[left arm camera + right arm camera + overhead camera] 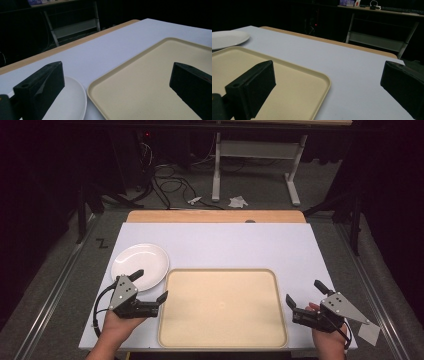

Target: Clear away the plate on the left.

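Observation:
A cream tray [222, 306] lies bare at the table's front centre, its rim also in the left gripper view [117, 67] and the right gripper view [322, 75]. A white plate [140, 265] rests just beyond the tray's left corner, partly under my left gripper; it appears too in the left gripper view [72, 100] and far left in the right gripper view [227, 38]. My left gripper [150, 285] hovers open at the tray's left edge with nothing between its jaws. My right gripper [305, 292] is open and holds nothing beside the tray's right edge.
The table wears a white cover [225, 242] with a wooden strip [215, 216] at the far edge. A white paper scrap [369, 333] lies at the front right corner. Beyond the table are a desk frame [255, 155] and floor cables [170, 182].

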{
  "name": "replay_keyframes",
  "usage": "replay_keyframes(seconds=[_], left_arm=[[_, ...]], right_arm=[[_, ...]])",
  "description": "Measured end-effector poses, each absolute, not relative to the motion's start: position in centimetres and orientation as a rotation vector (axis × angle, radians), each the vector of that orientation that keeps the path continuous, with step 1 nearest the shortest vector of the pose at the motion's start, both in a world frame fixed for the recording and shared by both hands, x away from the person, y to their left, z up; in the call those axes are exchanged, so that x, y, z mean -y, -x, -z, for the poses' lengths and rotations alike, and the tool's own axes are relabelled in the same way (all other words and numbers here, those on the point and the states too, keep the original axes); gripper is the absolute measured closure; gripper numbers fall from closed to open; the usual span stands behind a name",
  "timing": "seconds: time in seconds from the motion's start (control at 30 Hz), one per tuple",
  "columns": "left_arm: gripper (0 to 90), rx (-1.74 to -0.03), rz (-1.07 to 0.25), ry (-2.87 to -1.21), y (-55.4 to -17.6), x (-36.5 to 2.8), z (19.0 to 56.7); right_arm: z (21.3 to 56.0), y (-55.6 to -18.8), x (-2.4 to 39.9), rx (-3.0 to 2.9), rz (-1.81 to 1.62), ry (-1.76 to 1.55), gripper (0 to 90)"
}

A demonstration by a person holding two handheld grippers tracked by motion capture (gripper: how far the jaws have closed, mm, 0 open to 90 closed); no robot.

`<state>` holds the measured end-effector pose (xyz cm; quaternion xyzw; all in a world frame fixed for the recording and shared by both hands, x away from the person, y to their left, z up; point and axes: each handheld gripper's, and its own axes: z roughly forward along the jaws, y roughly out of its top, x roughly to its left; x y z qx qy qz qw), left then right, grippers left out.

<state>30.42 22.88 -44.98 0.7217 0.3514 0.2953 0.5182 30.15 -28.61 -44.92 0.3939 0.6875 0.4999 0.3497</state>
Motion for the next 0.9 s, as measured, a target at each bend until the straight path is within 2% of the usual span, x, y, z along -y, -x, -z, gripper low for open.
replay_keyframes(seconds=[0.43,0.9], left_arm=[[0.3,-0.854,-0.733,-1.726,-30.5,-23.4,44.9],[0.3,-0.943,-0.784,-1.701,-31.1,-26.0,45.2]], right_arm=[[44.8,-30.2,28.7,-1.777,-1.307,-1.017,0.5],[44.6,-30.1,28.7,-1.763,-1.309,-1.004,0.5]])
